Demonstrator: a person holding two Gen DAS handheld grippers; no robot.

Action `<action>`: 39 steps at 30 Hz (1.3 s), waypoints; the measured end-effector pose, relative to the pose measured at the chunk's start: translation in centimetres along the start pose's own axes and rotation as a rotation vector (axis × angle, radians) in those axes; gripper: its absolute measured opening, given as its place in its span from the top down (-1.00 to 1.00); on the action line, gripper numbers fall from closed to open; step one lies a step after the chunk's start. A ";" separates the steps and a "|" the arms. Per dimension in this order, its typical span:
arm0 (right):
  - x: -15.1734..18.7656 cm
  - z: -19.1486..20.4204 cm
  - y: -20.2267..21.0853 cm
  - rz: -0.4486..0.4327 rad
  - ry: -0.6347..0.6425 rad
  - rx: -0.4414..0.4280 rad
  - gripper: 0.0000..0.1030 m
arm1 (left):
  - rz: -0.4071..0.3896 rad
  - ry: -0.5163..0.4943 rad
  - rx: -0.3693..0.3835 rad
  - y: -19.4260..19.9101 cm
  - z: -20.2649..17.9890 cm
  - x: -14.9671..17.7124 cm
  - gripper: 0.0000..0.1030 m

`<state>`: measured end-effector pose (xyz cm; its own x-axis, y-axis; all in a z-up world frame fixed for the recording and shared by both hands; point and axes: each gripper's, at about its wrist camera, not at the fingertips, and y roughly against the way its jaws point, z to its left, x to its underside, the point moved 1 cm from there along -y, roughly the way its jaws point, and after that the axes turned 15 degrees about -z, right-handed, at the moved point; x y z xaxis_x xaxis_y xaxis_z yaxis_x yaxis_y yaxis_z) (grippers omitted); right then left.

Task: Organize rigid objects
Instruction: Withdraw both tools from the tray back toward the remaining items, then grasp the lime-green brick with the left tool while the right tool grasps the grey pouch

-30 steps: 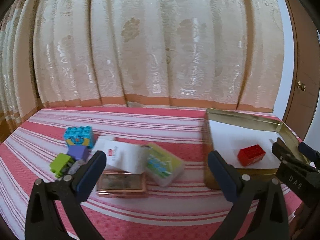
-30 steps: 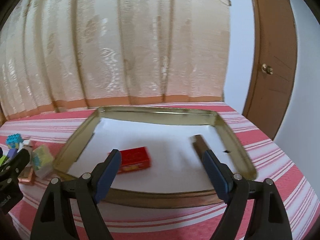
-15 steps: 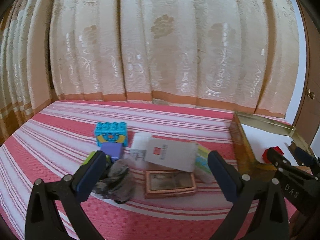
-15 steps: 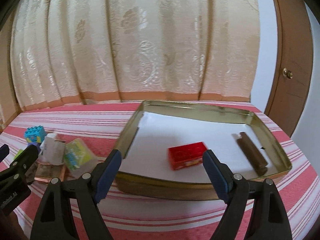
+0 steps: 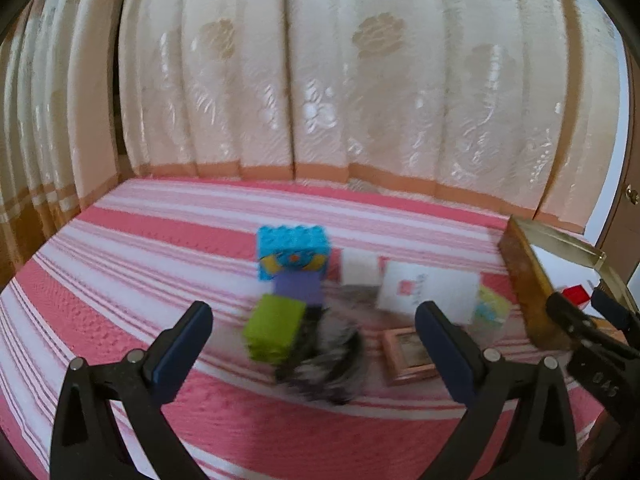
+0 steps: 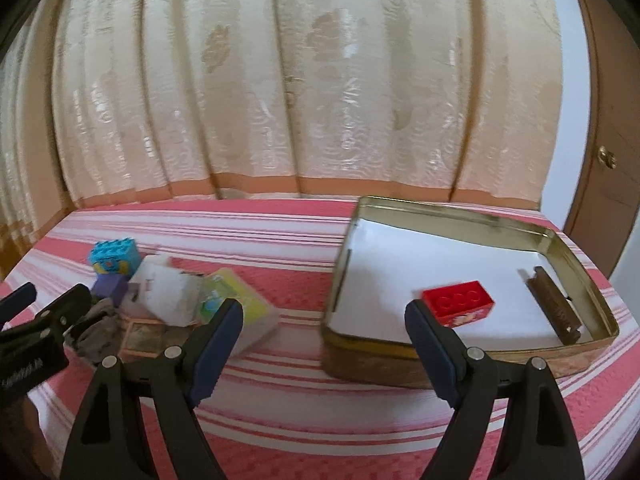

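Black left gripper (image 5: 314, 336) and right gripper (image 6: 324, 330) tilted down over striped cloth (image 6: 280, 400), jaws wide, empty.

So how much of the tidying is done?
Just started. Done: a red toy brick and a brown bar lie in the gold metal tin. In hand: nothing; both grippers are open. Left: the blue, purple and green bricks and small boxes.

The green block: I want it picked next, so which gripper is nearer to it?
Left. The left gripper faces the green block, which sits just ahead between its open jaws. The right gripper is off beside the tin tray.
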<state>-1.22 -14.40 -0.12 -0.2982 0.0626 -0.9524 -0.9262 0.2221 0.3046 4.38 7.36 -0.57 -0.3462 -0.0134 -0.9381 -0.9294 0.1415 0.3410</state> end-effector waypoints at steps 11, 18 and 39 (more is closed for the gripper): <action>0.5 2.9 -0.4 0.056 -0.010 -0.149 -0.64 | 0.141 0.085 0.007 -1.9 4.3 1.1 -0.99; 0.4 4.2 0.1 0.033 0.036 -0.177 -0.64 | 0.155 0.015 0.079 -1.8 2.2 1.2 -0.99; 0.7 3.2 -0.4 0.069 -0.035 -0.223 -0.64 | 0.145 0.011 0.245 -0.4 0.2 1.2 -0.54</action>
<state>-0.34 -11.31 -0.94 -0.3576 0.1044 -0.9280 -0.9333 -0.0045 0.3592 4.40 7.44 -1.81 -0.4757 0.0138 -0.8795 -0.8119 0.3778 0.4451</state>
